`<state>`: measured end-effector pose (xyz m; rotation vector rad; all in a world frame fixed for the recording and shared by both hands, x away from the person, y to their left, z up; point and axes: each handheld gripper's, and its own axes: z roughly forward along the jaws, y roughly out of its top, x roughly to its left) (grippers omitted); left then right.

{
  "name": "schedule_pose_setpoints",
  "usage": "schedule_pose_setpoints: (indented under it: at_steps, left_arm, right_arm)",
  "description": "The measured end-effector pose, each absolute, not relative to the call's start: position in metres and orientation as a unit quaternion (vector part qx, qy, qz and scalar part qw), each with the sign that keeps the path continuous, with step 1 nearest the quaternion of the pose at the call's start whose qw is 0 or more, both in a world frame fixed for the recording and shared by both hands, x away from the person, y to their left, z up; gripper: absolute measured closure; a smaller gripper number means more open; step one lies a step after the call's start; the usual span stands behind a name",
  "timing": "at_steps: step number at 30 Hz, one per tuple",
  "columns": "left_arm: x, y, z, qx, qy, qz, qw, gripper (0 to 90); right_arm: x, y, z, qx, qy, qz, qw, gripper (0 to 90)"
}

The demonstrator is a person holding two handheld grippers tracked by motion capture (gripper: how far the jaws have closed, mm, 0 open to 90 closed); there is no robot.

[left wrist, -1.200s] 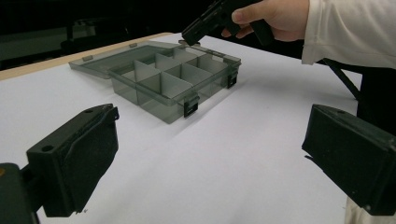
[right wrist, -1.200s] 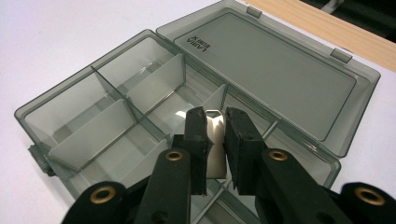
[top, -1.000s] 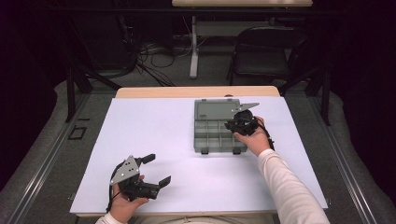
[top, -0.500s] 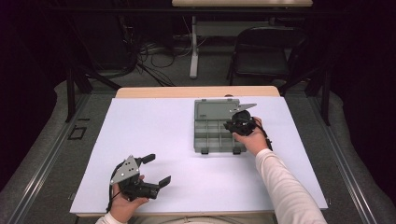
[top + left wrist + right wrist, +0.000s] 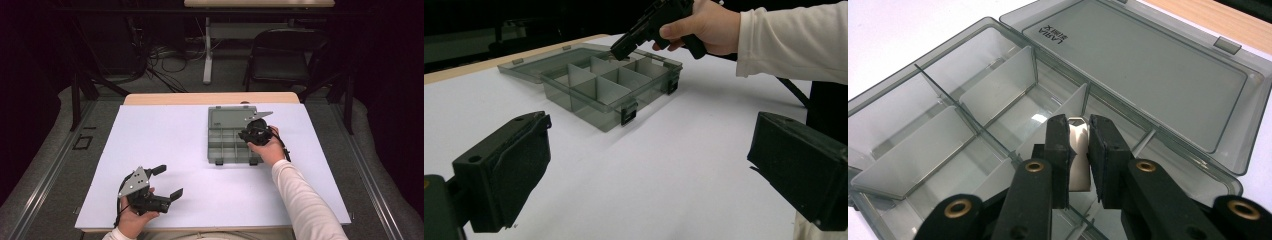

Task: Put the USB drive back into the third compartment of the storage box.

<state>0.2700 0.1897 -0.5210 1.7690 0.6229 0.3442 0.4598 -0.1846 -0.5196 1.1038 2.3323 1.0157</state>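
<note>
I kept my right hand-held gripper clamped on a clear plastic divider in the smoke-grey compartment box, pulling straight, left hand-held gripper spread idle.

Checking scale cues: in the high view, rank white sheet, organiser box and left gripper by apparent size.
1. White sheet
2. Organiser box, lid open
3. Left gripper, though it sits nearer the camera, so the gap is inflated
</note>
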Motion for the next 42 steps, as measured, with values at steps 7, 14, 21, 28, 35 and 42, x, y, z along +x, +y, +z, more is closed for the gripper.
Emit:
schedule_pose_setpoints:
  at_steps: [7,14,21,28,35,42]
  left_arm:
    - [0.2699,0.1898,-0.5209,0.757,0.266,0.147,0.579,3.0]
    - [0.2700,0.1897,-0.5209,0.757,0.266,0.147,0.579,3.0]
    - [0.2699,0.1897,-0.5209,0.757,0.265,0.147,0.579,2.9]
    - [0.2699,0.1896,-0.5209,0.757,0.265,0.148,0.579,3.0]
    - [0.2699,0.1897,-0.5209,0.757,0.266,0.148,0.578,3.0]
    - [0.2711,0.1898,-0.5210,0.757,0.266,0.149,0.578,3.0]
  right_arm:
    - [0.4598,-0.1844,-0.5197,0.392,0.827,0.359,0.184,79.3]
    - [0.4598,-0.1842,-0.5198,0.391,0.827,0.359,0.184,79.3]
    - [0.4595,-0.1843,-0.5195,0.392,0.826,0.359,0.186,79.2]
    - [0.4586,-0.1837,-0.5181,0.393,0.824,0.364,0.185,77.0]
    - [0.4585,-0.1843,-0.5173,0.391,0.823,0.367,0.189,74.2]
    - [0.4572,-0.1859,-0.5147,0.396,0.818,0.373,0.187,68.5]
